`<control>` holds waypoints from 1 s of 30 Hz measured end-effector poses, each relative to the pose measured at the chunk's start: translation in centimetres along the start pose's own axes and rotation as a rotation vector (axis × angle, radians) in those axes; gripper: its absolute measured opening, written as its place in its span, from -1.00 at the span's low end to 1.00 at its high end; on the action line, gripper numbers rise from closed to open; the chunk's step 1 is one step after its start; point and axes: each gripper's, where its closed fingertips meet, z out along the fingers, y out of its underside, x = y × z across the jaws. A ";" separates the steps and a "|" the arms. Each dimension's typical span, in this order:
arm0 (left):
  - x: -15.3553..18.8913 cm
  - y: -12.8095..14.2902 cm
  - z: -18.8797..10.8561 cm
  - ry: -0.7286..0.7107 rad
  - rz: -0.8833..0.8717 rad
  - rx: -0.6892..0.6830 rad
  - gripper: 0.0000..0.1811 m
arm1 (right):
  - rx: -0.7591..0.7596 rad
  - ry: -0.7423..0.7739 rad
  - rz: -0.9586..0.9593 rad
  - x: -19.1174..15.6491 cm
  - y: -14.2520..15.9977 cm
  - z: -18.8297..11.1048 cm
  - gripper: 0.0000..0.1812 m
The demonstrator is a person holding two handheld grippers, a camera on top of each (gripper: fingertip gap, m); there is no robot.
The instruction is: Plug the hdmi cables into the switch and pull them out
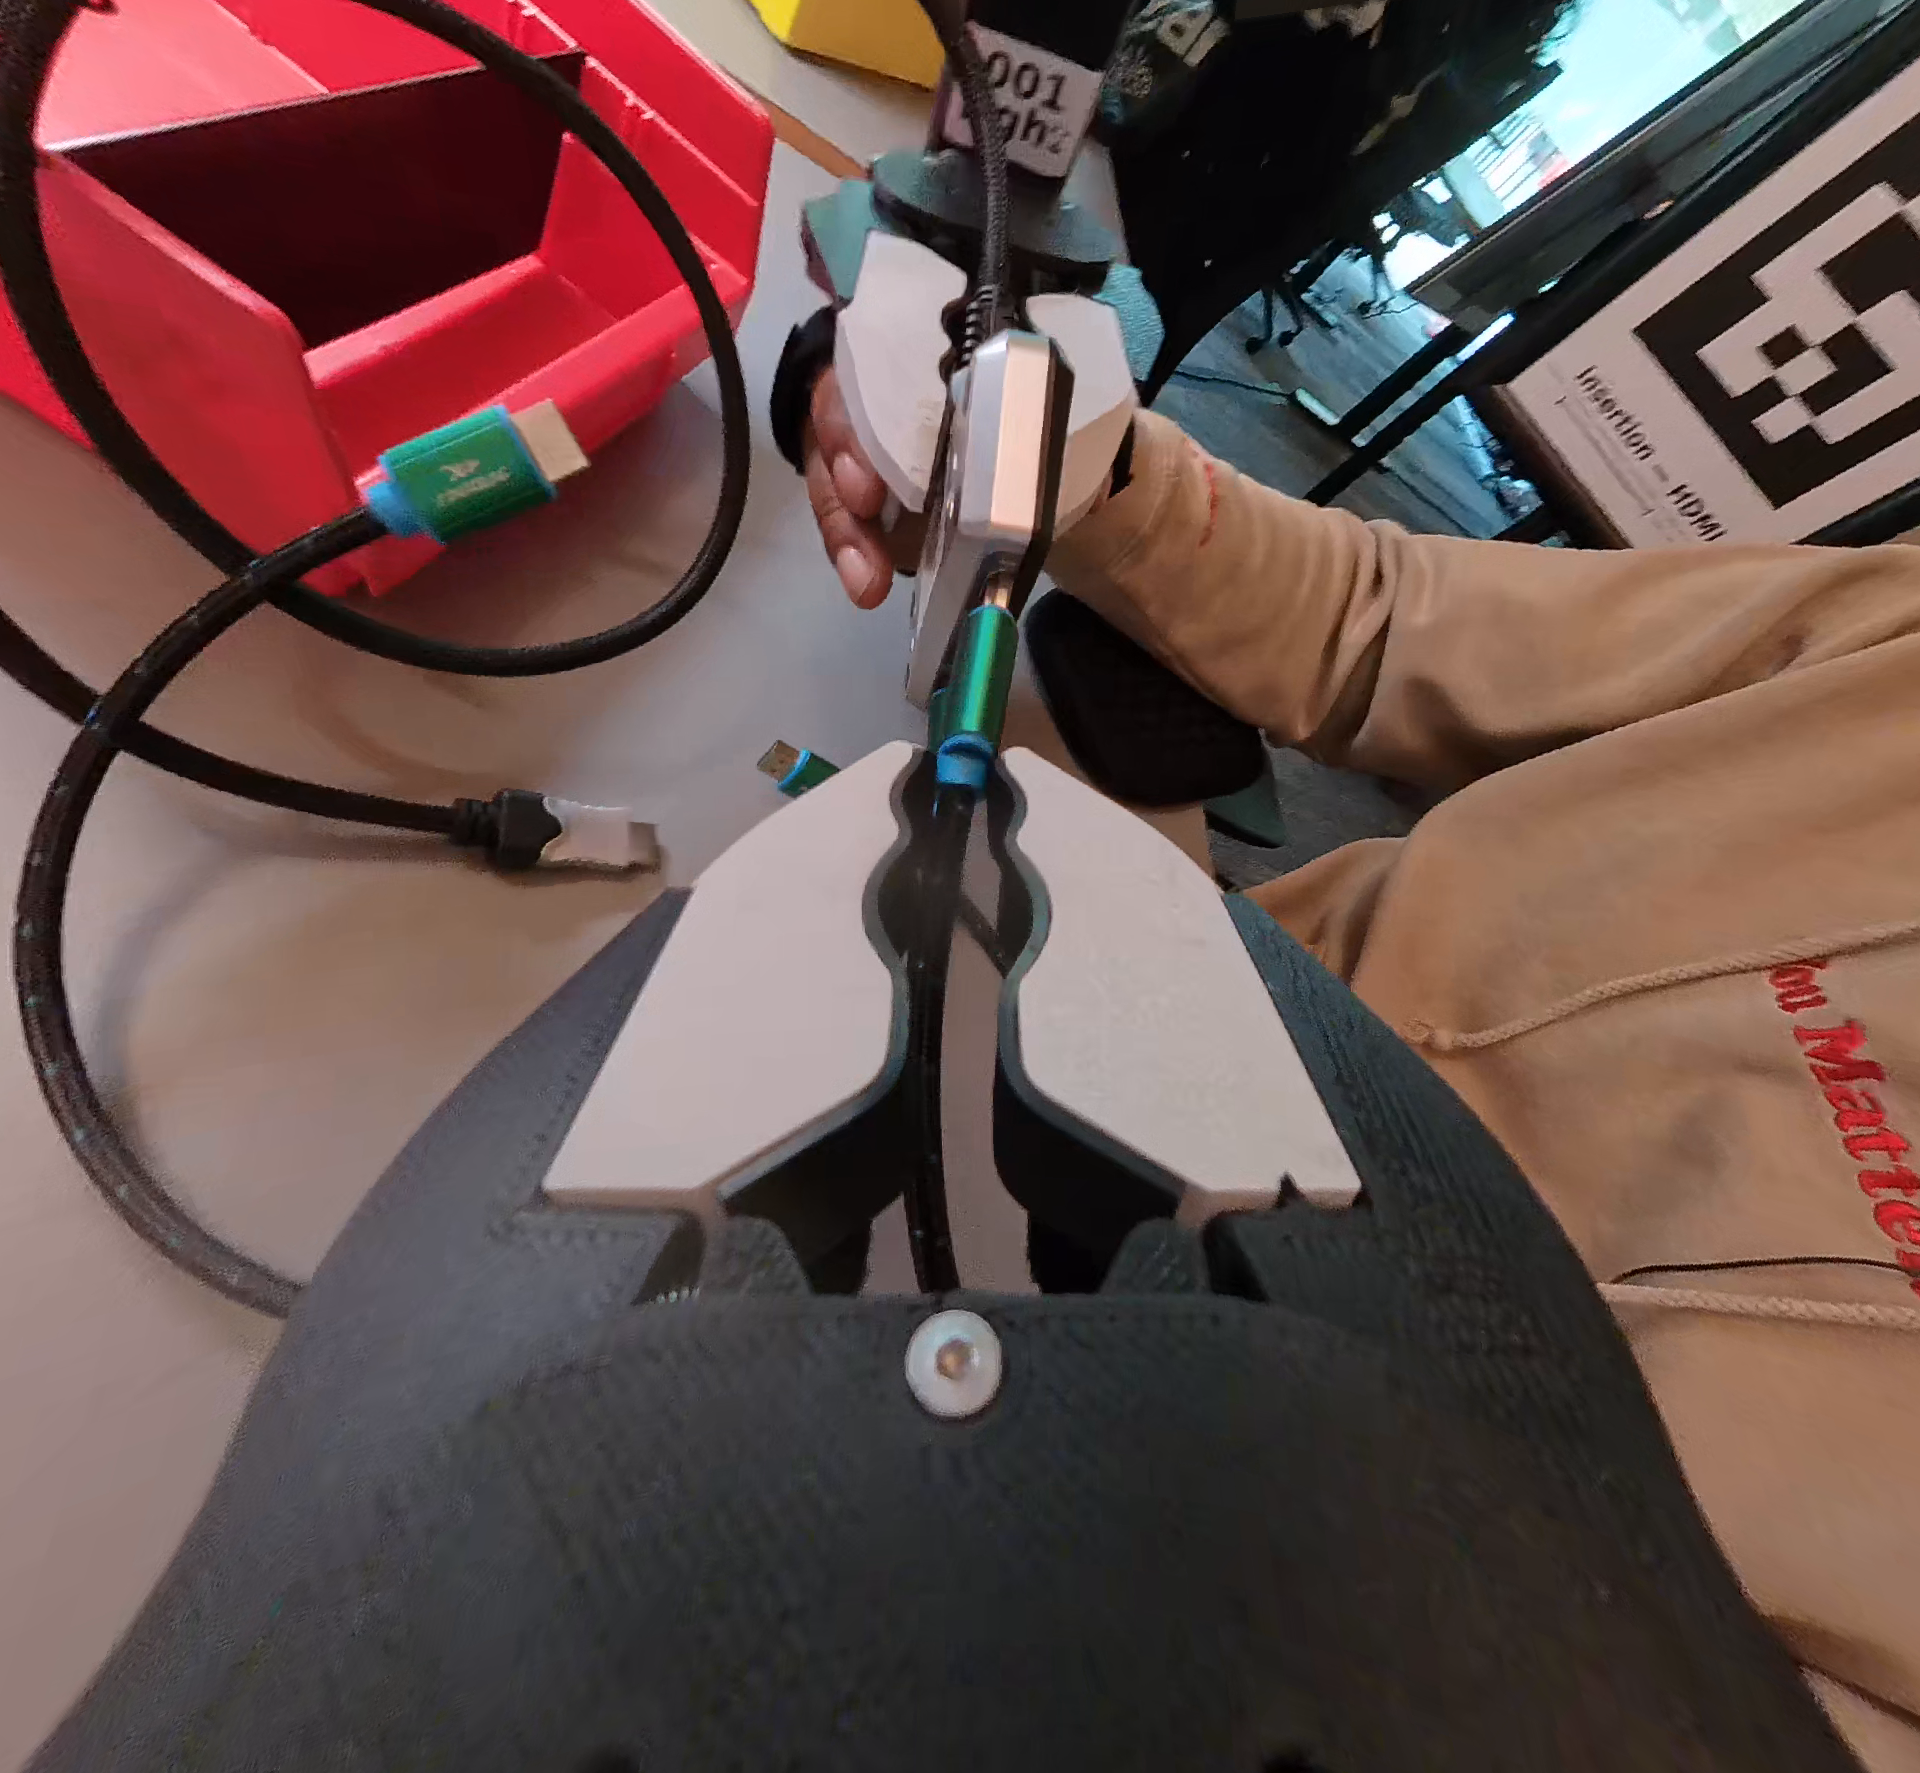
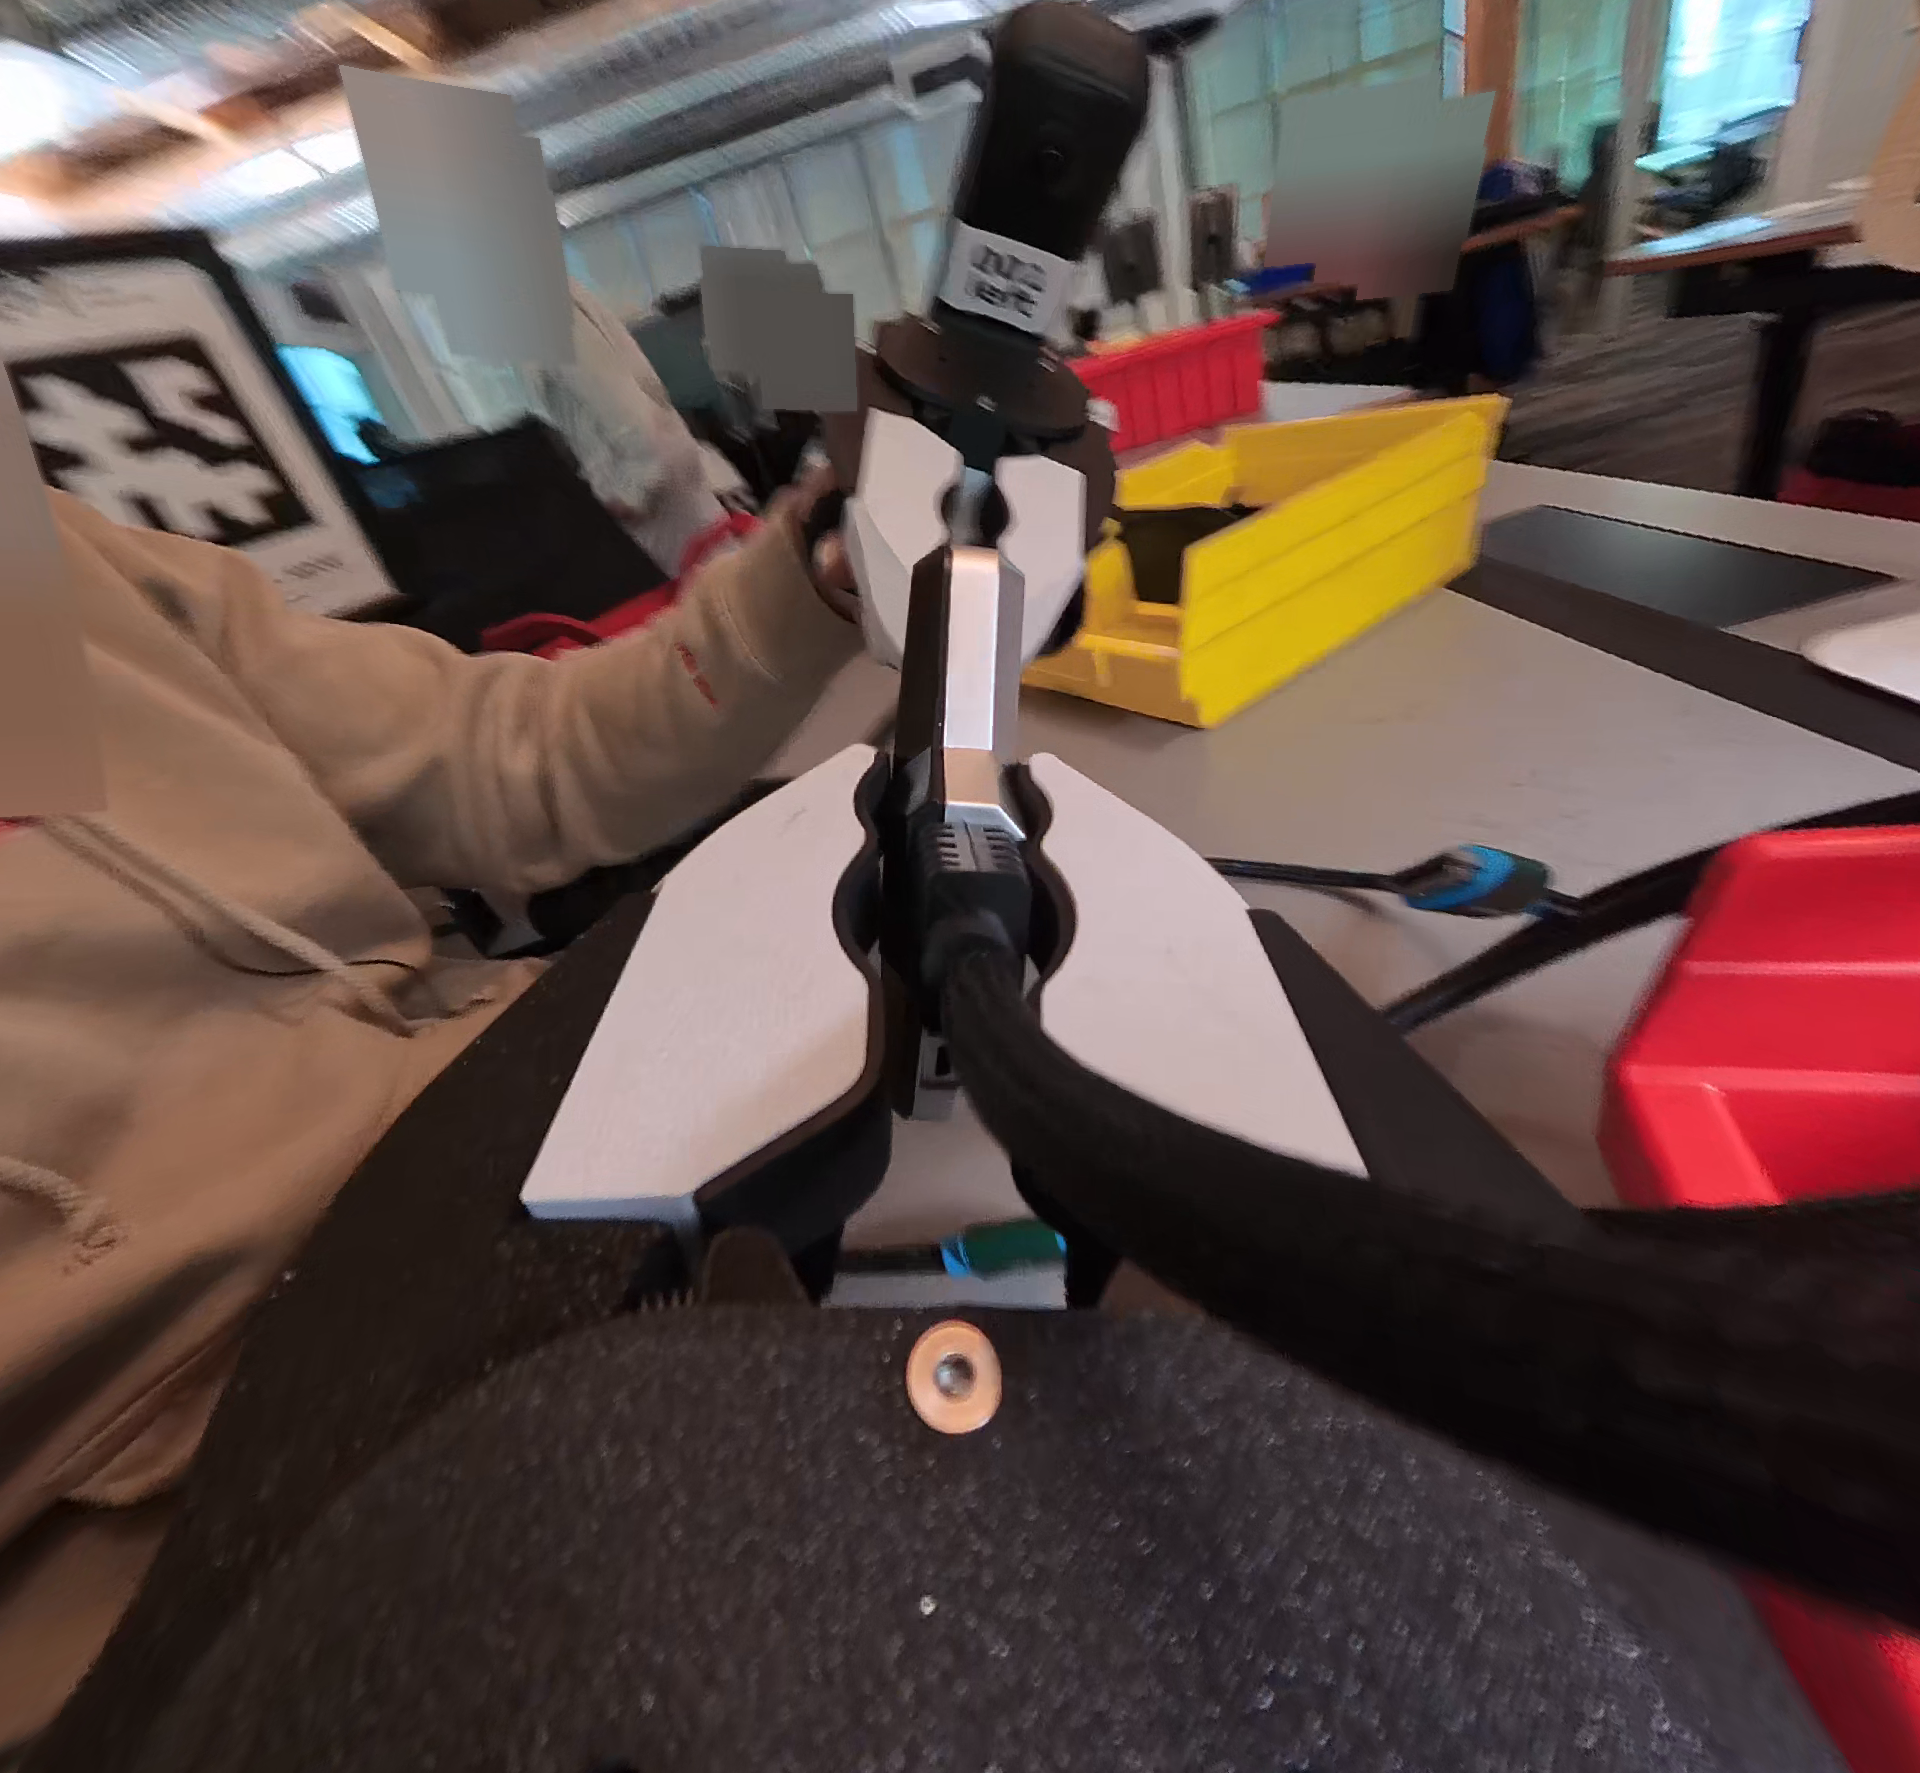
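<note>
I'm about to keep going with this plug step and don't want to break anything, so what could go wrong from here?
1. The left gripper pinches the cable behind the green plug, not its body, so pushing or pulling may bend the connector in the switch.
2. The right gripper holds the switch in mid-air; it could twist or slip.
3. The loose black cable coils beside the red bin and might snag.

Two close wrist cameras facing each other, sharing the switch (image 1: 997,476)
</note>
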 end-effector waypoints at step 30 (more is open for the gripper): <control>0.9 1.7 1.0 -0.102 0.190 -0.162 -0.89 | -0.063 -0.092 0.067 -0.7 1.2 0.0 -0.76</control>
